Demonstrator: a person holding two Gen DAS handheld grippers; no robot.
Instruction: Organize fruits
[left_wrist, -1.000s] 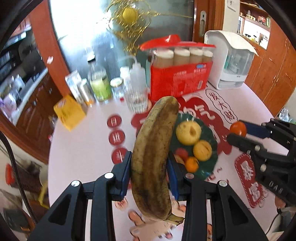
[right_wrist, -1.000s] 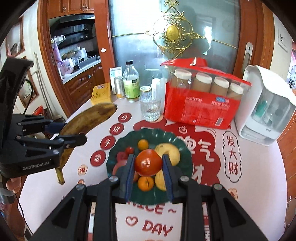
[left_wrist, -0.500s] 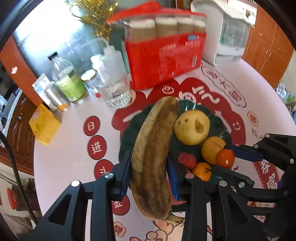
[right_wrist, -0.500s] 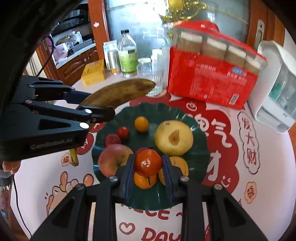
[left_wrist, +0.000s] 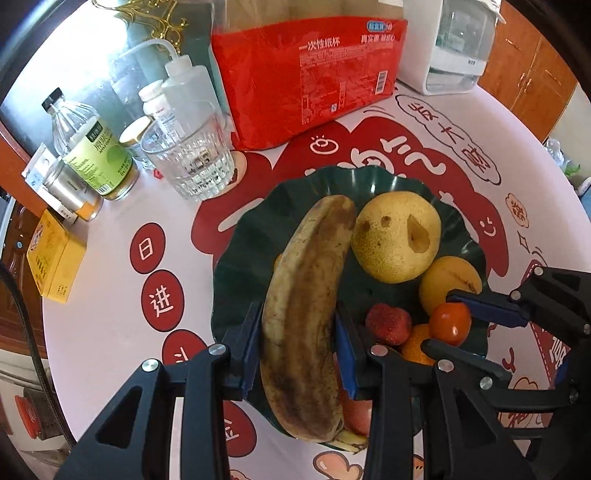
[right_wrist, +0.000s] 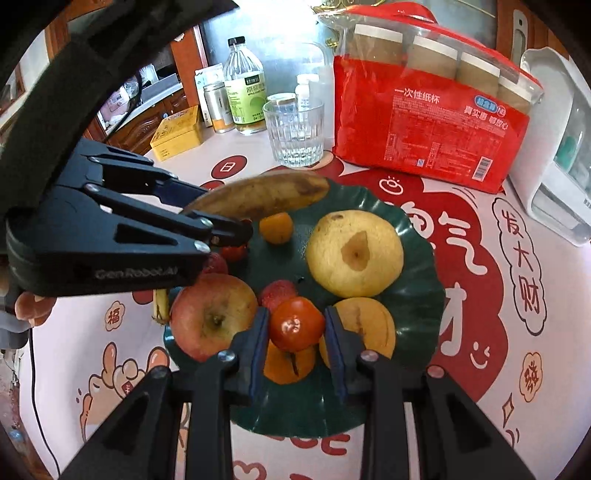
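Note:
My left gripper (left_wrist: 299, 347) is shut on a brown-spotted banana (left_wrist: 310, 306) and holds it low over the left side of the dark green plate (left_wrist: 243, 236). My right gripper (right_wrist: 295, 328) is shut on a small red tomato (right_wrist: 297, 324) just above the plate's (right_wrist: 417, 295) near side. On the plate lie a large yellow pear (right_wrist: 354, 253), a red-yellow apple (right_wrist: 212, 317), a yellow fruit (right_wrist: 369, 325), oranges (right_wrist: 275, 229) and small red fruits (right_wrist: 277, 291). The banana (right_wrist: 258, 195) shows over the plate's far-left rim in the right wrist view.
Behind the plate stand a drinking glass (right_wrist: 295, 133), a red pack of paper cups (right_wrist: 432, 110), bottles (right_wrist: 245, 88), a tin (right_wrist: 218, 107) and a yellow box (right_wrist: 177, 133). A white appliance (right_wrist: 557, 155) is at far right. The round table has a red-printed cover (right_wrist: 517, 280).
Both grippers have come down and in toward the plate. The banana now hangs over the plate's left side; the tomato sits lower over the near fruits.

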